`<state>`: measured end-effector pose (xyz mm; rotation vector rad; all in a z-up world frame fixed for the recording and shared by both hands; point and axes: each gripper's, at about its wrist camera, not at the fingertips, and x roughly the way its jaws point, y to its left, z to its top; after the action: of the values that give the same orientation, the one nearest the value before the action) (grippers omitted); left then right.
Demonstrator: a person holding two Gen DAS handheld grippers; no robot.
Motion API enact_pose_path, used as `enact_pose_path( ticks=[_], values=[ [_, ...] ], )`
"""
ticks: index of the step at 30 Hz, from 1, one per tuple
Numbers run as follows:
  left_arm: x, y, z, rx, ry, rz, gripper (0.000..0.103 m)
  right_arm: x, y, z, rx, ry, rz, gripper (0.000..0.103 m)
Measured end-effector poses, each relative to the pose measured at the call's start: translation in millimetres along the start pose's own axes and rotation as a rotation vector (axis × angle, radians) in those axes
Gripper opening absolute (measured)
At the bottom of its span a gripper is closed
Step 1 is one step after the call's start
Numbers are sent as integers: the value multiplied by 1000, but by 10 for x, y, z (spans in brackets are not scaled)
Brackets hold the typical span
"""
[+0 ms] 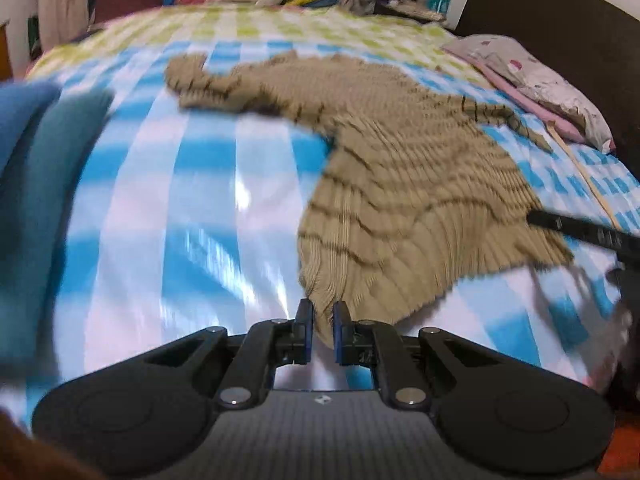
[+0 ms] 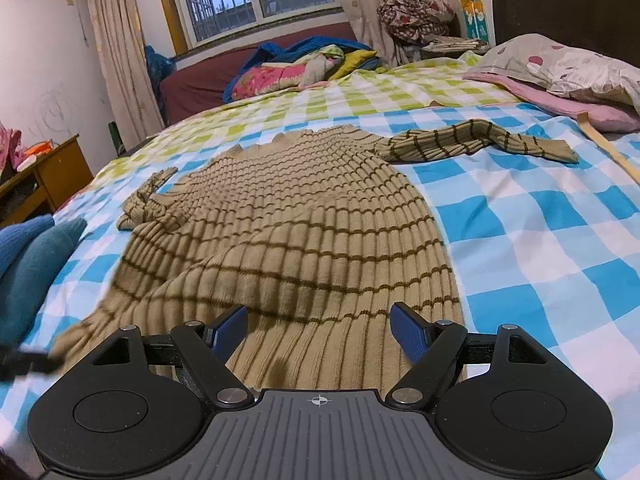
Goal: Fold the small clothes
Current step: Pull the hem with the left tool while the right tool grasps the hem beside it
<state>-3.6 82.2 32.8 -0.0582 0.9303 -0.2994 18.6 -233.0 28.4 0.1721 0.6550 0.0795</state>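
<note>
A tan ribbed sweater with thin dark stripes (image 2: 304, 220) lies spread on the checked bed cover (image 2: 540, 220), sleeves out to both sides. In the left wrist view the sweater (image 1: 400, 168) has its hem corner pinched between the nearly closed blue pads of my left gripper (image 1: 322, 318). My right gripper (image 2: 318, 322) is open, its blue pads wide apart over the hem near the front edge, holding nothing. It shows as a dark bar at the right of the left wrist view (image 1: 580, 232).
Folded blue and teal clothes (image 2: 28, 256) sit at the left of the bed. A pink pillow and patterned pillow (image 2: 560, 76) lie at the right by the dark headboard. Piled bedding (image 2: 296, 68) and a wooden cabinet (image 2: 48, 176) stand beyond.
</note>
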Motion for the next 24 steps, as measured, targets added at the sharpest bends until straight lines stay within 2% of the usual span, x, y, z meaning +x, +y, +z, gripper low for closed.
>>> enact_pose_path(
  ticks=[1, 4, 7, 9, 12, 15, 17, 19, 20, 21, 22, 24],
  values=[
    [-30, -20, -66, -2, 8, 9, 14, -24, 6, -10, -8, 2, -6, 79],
    [-113, -54, -206, 9, 6, 79, 13, -98, 15, -16, -41, 7, -30, 79],
    [-245, -36, -176, 7, -64, 131, 13, -162, -3, 34, -70, -18, -67, 79],
    [-293, -71, -79, 12, -133, 117, 14, -162, -54, 94, -83, -31, -116, 79],
    [-192, -212, 78, 45, -186, 58, 17, -105, -199, 145, -59, -11, -165, 80],
    [118, -368, 181, 72, -184, 7, 24, 37, -360, 144, -47, 22, -237, 79],
    [321, -434, 212, 83, -168, 36, 28, 129, -459, 129, -18, 60, -240, 79],
    [477, -438, 196, 57, -132, 76, 28, 188, -567, 111, 47, 119, -174, 62],
    [529, -388, 174, 37, -113, 98, 29, 217, -597, 99, 66, 149, -150, 48],
    [537, -336, 148, 32, -111, 103, 29, 242, -619, 86, 74, 174, -147, 41],
    [512, -295, 123, 29, -118, 107, 30, 239, -617, 78, 64, 174, -154, 38],
    [453, -254, 95, 29, -108, 147, 28, 215, -594, 85, 59, 193, -148, 14]
  ],
)
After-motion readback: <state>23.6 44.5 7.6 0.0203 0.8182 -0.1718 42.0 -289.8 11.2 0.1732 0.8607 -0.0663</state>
